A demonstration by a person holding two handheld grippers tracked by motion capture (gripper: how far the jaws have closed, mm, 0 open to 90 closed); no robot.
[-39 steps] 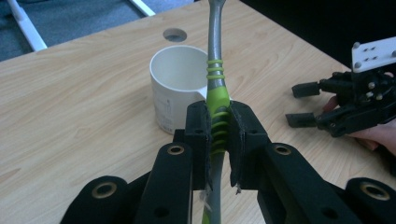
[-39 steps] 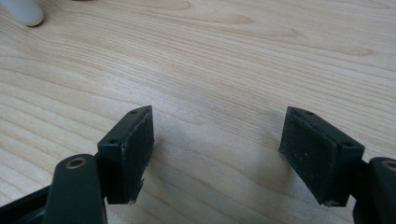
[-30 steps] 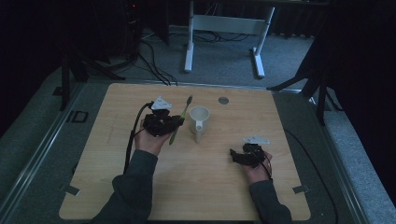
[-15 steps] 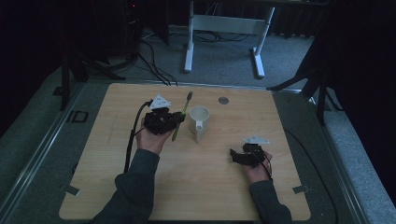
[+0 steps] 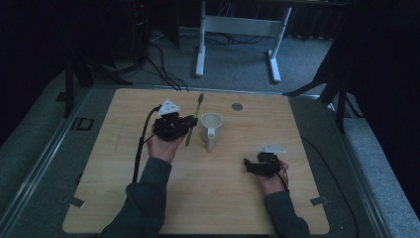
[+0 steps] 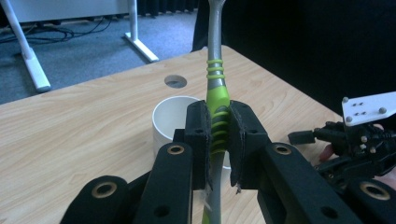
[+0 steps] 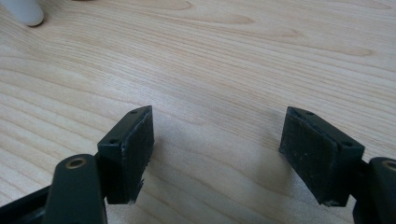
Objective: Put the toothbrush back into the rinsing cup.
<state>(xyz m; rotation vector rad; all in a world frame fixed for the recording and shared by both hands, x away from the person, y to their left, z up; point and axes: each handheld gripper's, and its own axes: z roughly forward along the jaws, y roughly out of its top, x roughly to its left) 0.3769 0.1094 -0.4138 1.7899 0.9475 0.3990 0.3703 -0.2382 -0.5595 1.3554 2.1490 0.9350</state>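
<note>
A green and grey toothbrush (image 6: 215, 88) is clamped between the jaws of my left gripper (image 6: 217, 135), standing upright along them. In the high view that left gripper (image 5: 188, 125) holds the toothbrush (image 5: 194, 119) just left of a white mug (image 5: 211, 128) near the table's middle. The mug (image 6: 169, 120) appears right behind the jaws in the left gripper view. My right gripper (image 5: 248, 165) rests low at the table's right front, open, with bare wood between its pads (image 7: 128, 149).
The wooden table (image 5: 114, 163) has a round cable hole (image 5: 237, 106) at its far edge. A white desk frame (image 5: 237, 29) and cables lie on the carpet beyond. The mug's handle end (image 7: 25, 11) peeks in at the right gripper view's top left.
The left gripper with the toothbrush has shifted slightly up and toward the mug. The right gripper has stayed where it was.
</note>
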